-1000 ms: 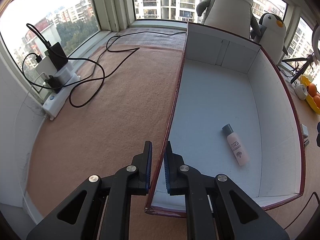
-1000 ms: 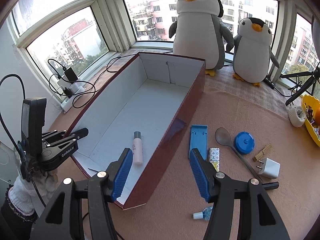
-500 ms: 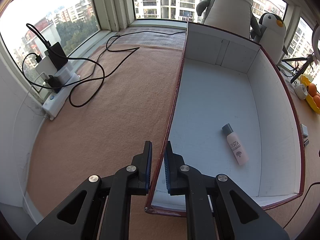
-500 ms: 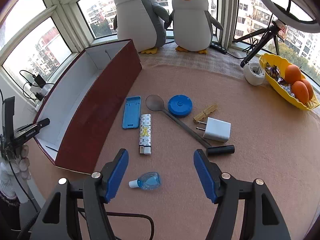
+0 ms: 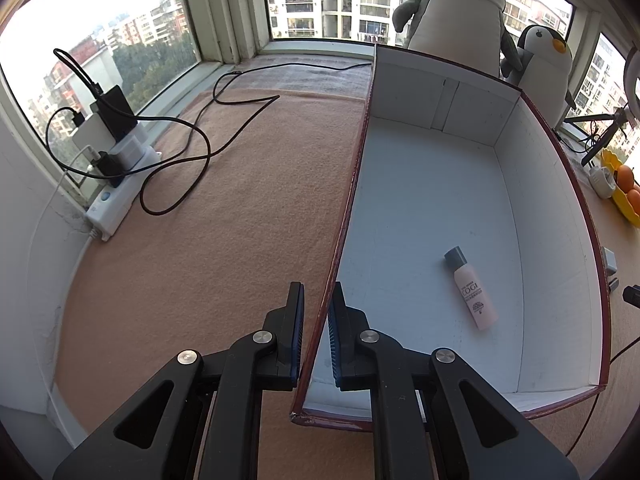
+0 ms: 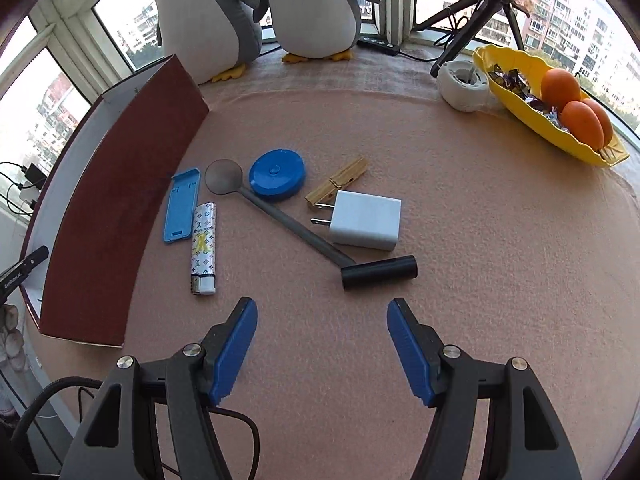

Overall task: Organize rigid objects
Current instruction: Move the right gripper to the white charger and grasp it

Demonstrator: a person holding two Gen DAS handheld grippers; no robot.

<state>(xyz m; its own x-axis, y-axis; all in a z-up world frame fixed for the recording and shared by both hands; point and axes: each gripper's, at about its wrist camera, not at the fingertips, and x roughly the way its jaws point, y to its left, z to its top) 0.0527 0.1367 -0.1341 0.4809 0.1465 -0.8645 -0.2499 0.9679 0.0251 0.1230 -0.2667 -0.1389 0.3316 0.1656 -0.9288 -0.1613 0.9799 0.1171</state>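
**Box Pinned, Free Claw Wide Over Scattered Items**

While the left gripper [image 5: 317, 320] stays out of the sorting, its jaws are clamped narrowly on the near side wall of the long maroon cardboard box with a white lining [image 5: 560, 184], one pad outside, one inside. A small pink bottle with a grey cap [image 5: 471, 289] lies alone on the box floor. Black cables [image 5: 188, 148] and a white power strip [image 5: 120, 200] sit well apart on the tan felt.

From the right wrist view, the right gripper [image 6: 322, 340] hangs wide and empty above the felt, nothing between its pads. Nearest ahead lies a short black cylinder [image 6: 379, 272], touching the handle end of a grey metal spoon [image 6: 256, 196]. A white plug-in charger [image 6: 366, 220] rests against that handle, near a wooden clothespin [image 6: 338, 182], a round blue lid [image 6: 277, 175], a patterned lighter [image 6: 204, 248] and a flat blue plastic holder [image 6: 182, 204].

The cylinder looks likely to roll from a skewed pinch, or nudge the spoon and charger. The box's tall wall stands between these items and its floor.
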